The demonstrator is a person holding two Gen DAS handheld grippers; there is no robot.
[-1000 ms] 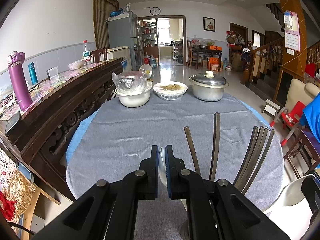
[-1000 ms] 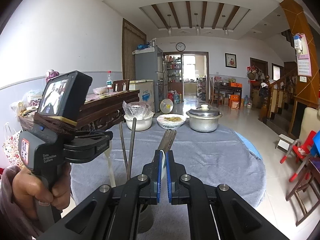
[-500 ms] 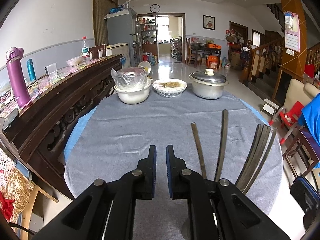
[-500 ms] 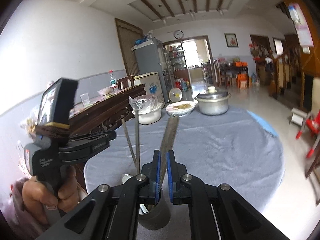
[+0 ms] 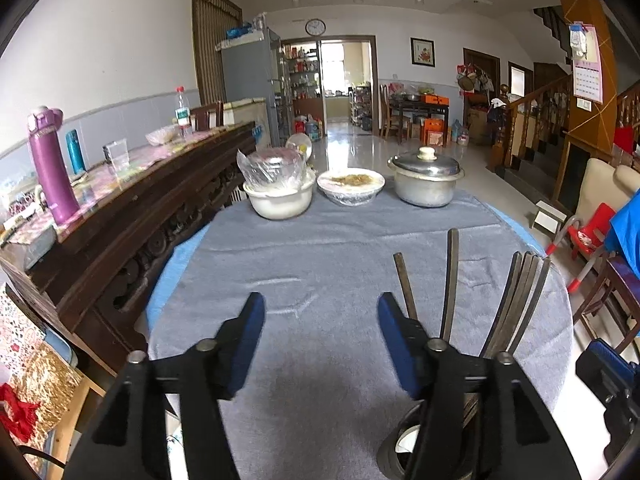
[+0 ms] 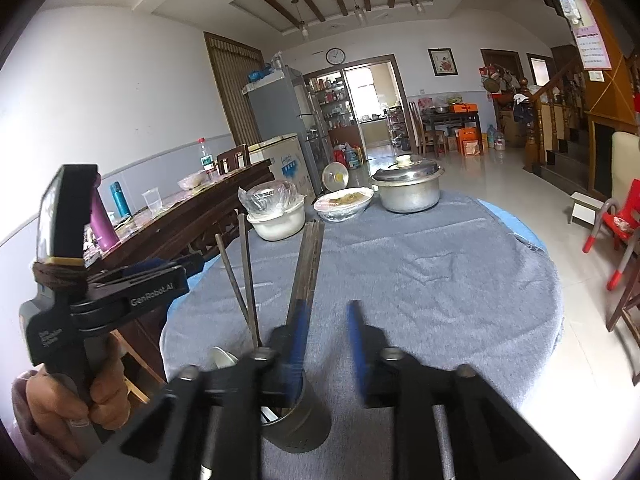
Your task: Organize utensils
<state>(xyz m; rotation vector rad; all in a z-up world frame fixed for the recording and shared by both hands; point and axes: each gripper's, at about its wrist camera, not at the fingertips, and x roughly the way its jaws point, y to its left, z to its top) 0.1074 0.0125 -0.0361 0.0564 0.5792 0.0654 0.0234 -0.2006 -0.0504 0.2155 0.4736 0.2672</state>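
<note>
On the grey-clothed round table (image 5: 328, 248) a dark metal utensil cup (image 6: 300, 420) stands near the front edge. It holds a bundle of dark chopsticks (image 6: 309, 264), two single chopsticks (image 6: 244, 272) and a white spoon (image 6: 224, 356). My right gripper (image 6: 326, 336) hovers over the cup with its jaws opening; nothing is between them, and the bundle stands just behind the left finger. My left gripper (image 5: 320, 320) is to the left of the cup (image 5: 400, 448), its jaws opening wide over bare cloth. In the right wrist view a hand holds the left gripper (image 6: 100, 292).
At the table's far edge stand a white bowl with a plastic bag (image 5: 278, 196), a covered food bowl (image 5: 351, 186) and a lidded metal pot (image 5: 426, 180). A dark wooden sideboard (image 5: 160, 208) with a purple flask (image 5: 50, 164) runs along the left. Chairs (image 5: 592, 232) stand to the right.
Both grippers went from shut to open. The white spoon left the left jaws. The chopstick bundle left the right jaws and stands in the cup. The right gripper rolled and dipped slightly.
</note>
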